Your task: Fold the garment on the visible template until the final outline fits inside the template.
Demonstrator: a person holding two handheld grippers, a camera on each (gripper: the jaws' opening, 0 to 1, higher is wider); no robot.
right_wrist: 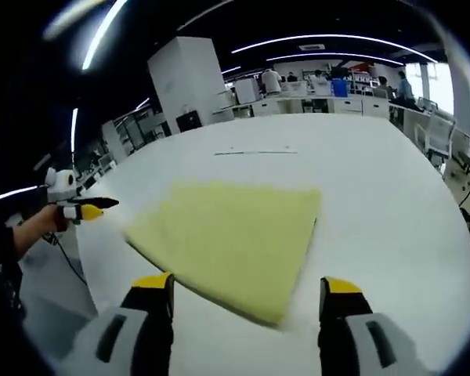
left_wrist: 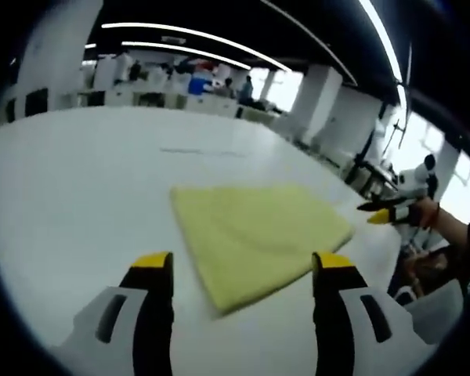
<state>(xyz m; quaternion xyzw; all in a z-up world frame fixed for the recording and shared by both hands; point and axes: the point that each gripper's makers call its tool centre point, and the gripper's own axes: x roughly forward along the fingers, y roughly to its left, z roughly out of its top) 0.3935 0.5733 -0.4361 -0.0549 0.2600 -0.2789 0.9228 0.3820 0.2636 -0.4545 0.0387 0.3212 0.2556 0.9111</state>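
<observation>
The yellow garment (left_wrist: 254, 239) lies flat on the white table (left_wrist: 78, 180), already folded down into a compact, roughly 4-sided pad with layered edges showing at its near corner. In the right gripper view the same garment (right_wrist: 231, 239) sits mid-table, one corner pointing toward the camera.

Both tools are off the cloth. The left gripper (left_wrist: 243, 270) hangs above the near corner with its jaws spread wide and nothing between them. The right gripper (right_wrist: 247, 294) is likewise spread and empty over the opposite near edge. Each also shows in the other's view: the right gripper out beside the table's far edge, held in a person's hand (left_wrist: 429, 211), and the left gripper well off to the side of the cloth, its hand (right_wrist: 43, 221) wrapped round it.

My reading is that the folding is at or near its end, with both tools drawn back to look. The next move depends on a check: whether the outline sits inside the template. If not, 1 more fold or a nudge would be called for.

That check is the trouble. I cannot make out any template outline around the cloth; only a faint thin line (right_wrist: 254, 152) shows on the table farther back, apart from the cloth. What the garment actually is stays hidden by the folds.
</observation>
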